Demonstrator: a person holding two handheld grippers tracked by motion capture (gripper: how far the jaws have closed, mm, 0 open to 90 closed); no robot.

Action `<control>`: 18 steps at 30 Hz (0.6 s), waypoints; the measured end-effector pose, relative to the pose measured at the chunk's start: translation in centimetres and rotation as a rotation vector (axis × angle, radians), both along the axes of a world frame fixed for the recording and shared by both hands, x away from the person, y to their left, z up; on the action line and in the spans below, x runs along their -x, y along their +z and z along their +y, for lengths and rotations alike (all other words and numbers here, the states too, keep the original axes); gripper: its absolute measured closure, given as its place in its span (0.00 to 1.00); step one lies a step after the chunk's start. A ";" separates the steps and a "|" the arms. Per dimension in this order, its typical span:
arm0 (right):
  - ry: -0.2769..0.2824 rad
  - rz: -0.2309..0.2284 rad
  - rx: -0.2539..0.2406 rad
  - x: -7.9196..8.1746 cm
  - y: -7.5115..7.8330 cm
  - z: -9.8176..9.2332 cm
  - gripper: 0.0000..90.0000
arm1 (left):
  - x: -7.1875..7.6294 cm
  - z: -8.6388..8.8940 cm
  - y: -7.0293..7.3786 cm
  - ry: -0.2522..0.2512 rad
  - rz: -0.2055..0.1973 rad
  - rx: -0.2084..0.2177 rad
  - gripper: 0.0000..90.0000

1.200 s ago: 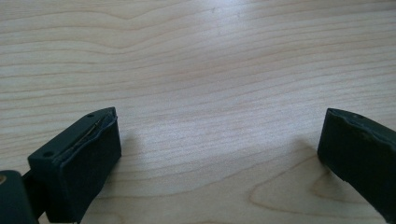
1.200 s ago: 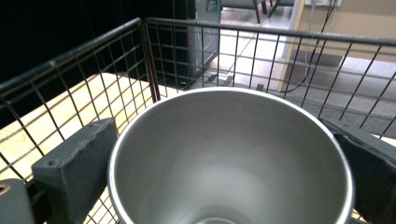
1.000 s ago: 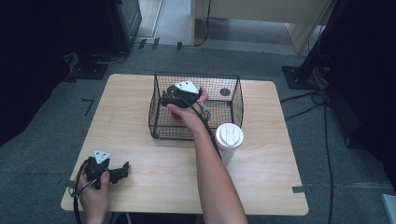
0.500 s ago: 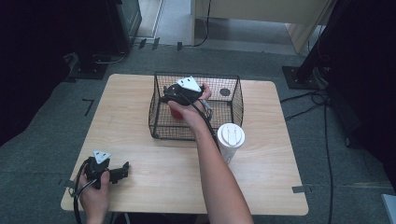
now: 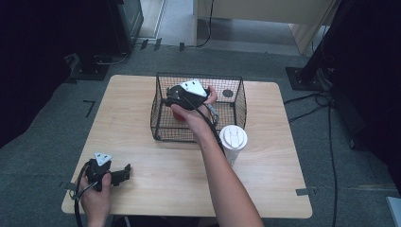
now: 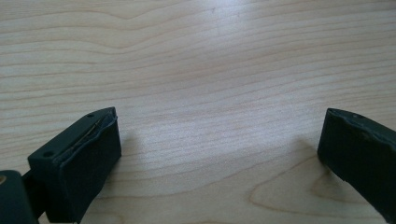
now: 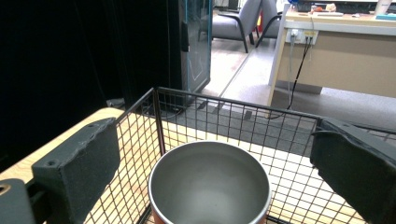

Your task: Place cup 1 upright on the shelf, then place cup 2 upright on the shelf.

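A red cup [image 5: 178,115] with a grey metal inside [image 7: 210,186] stands in the left part of a black wire basket [image 5: 198,75] at the table's far middle. My right gripper [image 5: 172,105] hangs over the basket and points down and left at the cup. In the right gripper view its jaws [image 7: 215,140] are wide apart, with the cup low between them and a gap on each side. My left gripper [image 5: 124,172] rests open on the front left of the wooden table [image 5: 137,99]; bare wood lies between its jaws [image 6: 219,135].
A white lidded paper cup [image 5: 233,138] stands just in front of the basket's right corner, beside my right forearm. A small dark disc [image 5: 227,93] lies in the basket's far right. Dark stands and cables surround the table on the grey floor.
My right gripper has risen slightly over the basket, jaws still wide. The left hand and its gripper have not moved.
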State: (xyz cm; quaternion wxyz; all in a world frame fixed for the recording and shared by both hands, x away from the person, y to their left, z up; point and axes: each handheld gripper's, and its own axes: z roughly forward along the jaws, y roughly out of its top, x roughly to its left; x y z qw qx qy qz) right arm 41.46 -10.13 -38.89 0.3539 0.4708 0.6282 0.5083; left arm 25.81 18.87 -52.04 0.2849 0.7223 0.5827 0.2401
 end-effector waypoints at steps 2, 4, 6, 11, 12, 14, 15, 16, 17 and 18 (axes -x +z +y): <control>0.000 -0.007 -0.006 0.4 0.3 -0.2 0.02 | 0.0 0.0 0.0 -0.001 0.000 -0.001 0.00; -0.002 -0.014 -0.005 0.8 0.5 -0.4 0.02 | 0.0 0.0 0.0 0.000 0.000 0.000 0.00; -0.002 -0.017 -0.001 1.2 0.8 -0.6 0.02 | 0.0 0.0 0.0 0.000 0.000 0.001 0.00; 0.000 -0.017 0.007 2.5 1.1 -1.0 0.02 | 0.0 0.0 0.0 0.000 0.000 0.001 0.00; 0.000 -0.017 0.004 2.8 1.2 -1.1 0.02 | 0.0 0.0 0.0 0.000 0.000 0.001 0.00; 0.000 -0.016 0.001 3.3 1.4 -1.3 0.02 | 0.0 0.0 0.0 0.001 0.000 0.001 0.00; 0.003 -0.015 -0.004 3.6 1.6 -1.4 0.02 | 0.0 0.0 0.0 0.001 0.000 0.001 0.00; 0.001 -0.018 -0.006 3.8 1.7 -1.5 0.02 | 0.0 0.0 0.0 0.000 0.000 0.001 0.00; 0.002 -0.022 -0.002 4.1 1.9 -1.6 0.02 | 0.0 0.0 0.0 0.000 0.000 0.001 0.00; 0.000 -0.028 0.002 4.3 2.0 -1.7 0.02 | 0.0 0.0 0.0 0.000 0.000 0.001 0.00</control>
